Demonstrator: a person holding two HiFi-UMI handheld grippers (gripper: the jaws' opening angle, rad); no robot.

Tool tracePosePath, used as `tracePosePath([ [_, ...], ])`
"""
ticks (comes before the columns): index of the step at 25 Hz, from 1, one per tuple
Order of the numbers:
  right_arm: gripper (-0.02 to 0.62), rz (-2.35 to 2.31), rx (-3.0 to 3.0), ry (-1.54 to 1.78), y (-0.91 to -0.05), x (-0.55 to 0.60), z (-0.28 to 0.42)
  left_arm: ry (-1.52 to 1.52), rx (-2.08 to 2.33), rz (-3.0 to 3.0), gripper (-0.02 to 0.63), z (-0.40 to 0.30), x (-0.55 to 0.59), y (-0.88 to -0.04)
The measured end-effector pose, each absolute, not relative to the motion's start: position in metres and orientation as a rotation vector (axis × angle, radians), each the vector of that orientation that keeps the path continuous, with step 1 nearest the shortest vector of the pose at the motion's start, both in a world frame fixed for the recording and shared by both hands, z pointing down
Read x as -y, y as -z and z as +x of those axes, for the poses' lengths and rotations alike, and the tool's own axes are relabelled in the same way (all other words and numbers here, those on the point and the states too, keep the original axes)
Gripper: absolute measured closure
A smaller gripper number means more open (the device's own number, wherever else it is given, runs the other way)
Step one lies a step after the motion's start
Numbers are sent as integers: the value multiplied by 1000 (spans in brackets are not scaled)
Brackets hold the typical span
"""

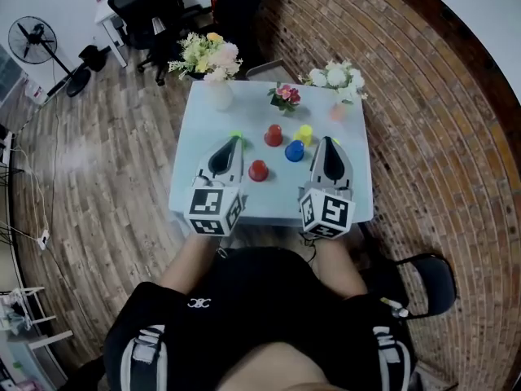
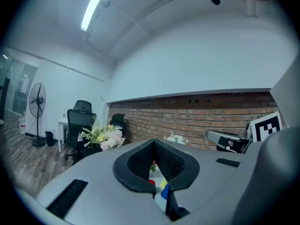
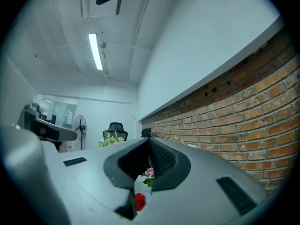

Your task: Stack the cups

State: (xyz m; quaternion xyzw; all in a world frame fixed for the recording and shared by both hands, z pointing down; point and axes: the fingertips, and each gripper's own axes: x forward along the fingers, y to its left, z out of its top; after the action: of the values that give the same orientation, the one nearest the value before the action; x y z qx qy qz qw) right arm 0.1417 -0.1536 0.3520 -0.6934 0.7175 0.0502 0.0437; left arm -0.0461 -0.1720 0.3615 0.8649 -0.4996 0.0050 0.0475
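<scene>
Several small cups stand upside down on the pale table (image 1: 195,120): a red cup (image 1: 273,135), a yellow cup (image 1: 304,133), a blue cup (image 1: 295,151) and a second red cup (image 1: 259,170) nearest me. A sliver of a green cup (image 1: 235,134) shows by the tip of my left gripper (image 1: 236,141). My left gripper is shut and empty, left of the cups. My right gripper (image 1: 327,141) is shut and empty too, right of the blue cup. Through the left gripper's (image 2: 153,142) frame I glimpse the red, yellow and blue cups (image 2: 164,193). Under the right gripper (image 3: 148,139) a red cup (image 3: 139,201) shows.
At the table's far edge stand a white vase with a bouquet (image 1: 213,59), a small pot of pink flowers (image 1: 285,96) and white flowers (image 1: 338,78) above a pinkish cup (image 1: 338,112). A fan (image 1: 32,41) and office chairs (image 1: 146,6) stand beyond. A black chair (image 1: 427,279) is at my right.
</scene>
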Motion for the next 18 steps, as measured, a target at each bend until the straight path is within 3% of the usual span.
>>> tracePosePath([
  [1,593,-2083,-2222,-146,-353,154,139,-12,1515,2644,603,-44,172,-360],
  [4,281,-1940,-2314,-127,-355,160,129,-9,1495,2659,603,-39,174,-357],
  [6,200,-1922,-2339,-139,-358,164,128,-15,1487,2663,603,-36,176,-357],
  [18,187,-2119,-2470,76,-460,239,145,-55,1525,2662,603,-38,186,-361],
])
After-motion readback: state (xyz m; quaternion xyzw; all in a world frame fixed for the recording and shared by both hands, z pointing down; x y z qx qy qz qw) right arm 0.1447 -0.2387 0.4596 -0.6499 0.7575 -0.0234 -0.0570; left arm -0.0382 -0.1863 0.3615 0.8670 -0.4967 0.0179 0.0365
